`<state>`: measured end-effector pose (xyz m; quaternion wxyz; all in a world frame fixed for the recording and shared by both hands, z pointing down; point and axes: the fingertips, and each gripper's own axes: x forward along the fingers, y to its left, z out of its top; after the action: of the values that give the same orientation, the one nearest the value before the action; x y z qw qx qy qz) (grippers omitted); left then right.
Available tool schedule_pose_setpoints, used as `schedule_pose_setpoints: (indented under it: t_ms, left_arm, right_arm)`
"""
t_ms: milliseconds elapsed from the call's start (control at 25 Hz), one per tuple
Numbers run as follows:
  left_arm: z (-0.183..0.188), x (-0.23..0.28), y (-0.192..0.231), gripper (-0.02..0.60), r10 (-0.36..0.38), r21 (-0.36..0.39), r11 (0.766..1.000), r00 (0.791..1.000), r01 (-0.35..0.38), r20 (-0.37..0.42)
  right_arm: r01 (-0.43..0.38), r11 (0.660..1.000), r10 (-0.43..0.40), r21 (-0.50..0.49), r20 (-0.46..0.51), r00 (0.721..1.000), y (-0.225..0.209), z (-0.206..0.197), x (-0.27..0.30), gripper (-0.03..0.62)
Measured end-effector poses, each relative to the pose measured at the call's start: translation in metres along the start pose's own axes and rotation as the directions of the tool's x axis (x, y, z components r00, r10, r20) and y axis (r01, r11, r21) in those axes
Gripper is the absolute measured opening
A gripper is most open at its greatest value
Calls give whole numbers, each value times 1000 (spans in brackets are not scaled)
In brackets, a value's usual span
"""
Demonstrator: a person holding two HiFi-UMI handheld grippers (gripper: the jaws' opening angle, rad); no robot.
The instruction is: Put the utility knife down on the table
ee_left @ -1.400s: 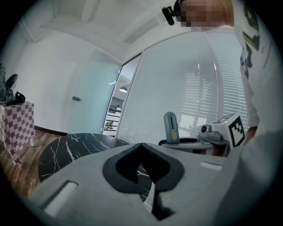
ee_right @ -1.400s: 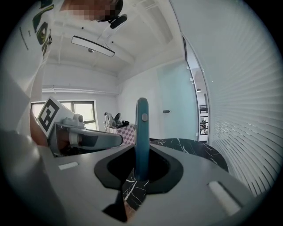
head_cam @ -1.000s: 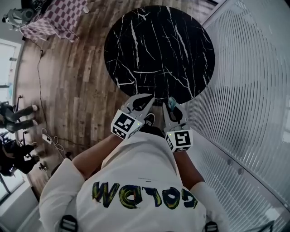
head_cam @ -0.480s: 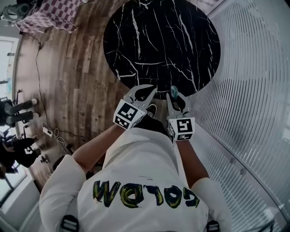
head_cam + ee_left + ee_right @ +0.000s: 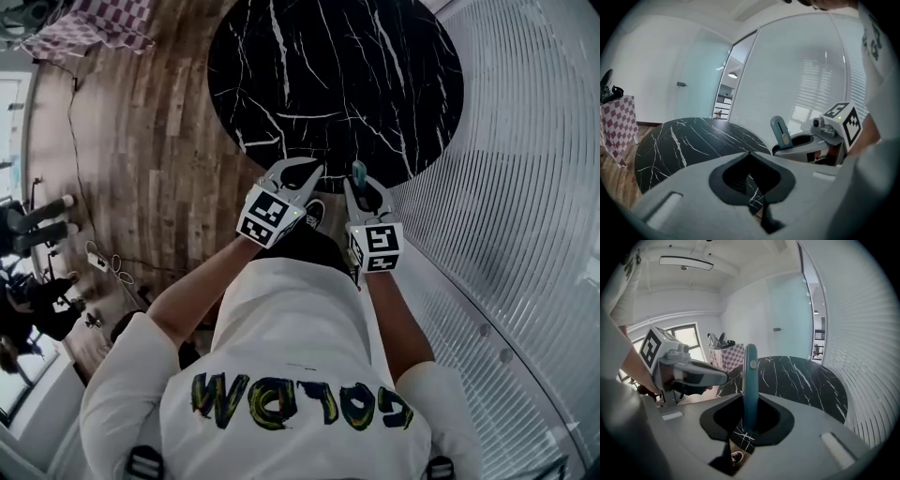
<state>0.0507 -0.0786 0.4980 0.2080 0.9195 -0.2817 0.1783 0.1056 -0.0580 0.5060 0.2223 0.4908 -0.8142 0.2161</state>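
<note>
The blue utility knife (image 5: 358,174) stands upright between the jaws of my right gripper (image 5: 362,189), which is shut on its handle. In the right gripper view the knife (image 5: 750,376) rises out of the jaw gap in front of the black marble table (image 5: 801,376). My left gripper (image 5: 300,178) hangs beside it to the left, its jaws shut with nothing between them (image 5: 750,154). Both grippers sit at the near edge of the round table (image 5: 337,84), whose top is bare. The left gripper view shows the knife (image 5: 780,133) sticking up from the right gripper.
A ribbed frosted glass wall (image 5: 525,187) curves along the right. Wooden floor (image 5: 159,159) lies left of the table, with cables (image 5: 103,277) on it. A checkered cloth-covered stand (image 5: 84,28) is at the far left. A shoe (image 5: 311,214) shows below the grippers.
Both grippers have sunk and moved closer to the table's near edge, side by side. The knife stays held in the right gripper. The left jaws stay shut.
</note>
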Motion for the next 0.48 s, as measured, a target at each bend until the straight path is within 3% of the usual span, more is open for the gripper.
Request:
schedule_pose_setpoints:
  t_ms: [480]
  left_arm:
    - [-31,25,18,2,-8,7,1000,999,9,-52]
  right_arm:
    - [-10,1000,9,-8,-107,994,-8,-35,38,60]
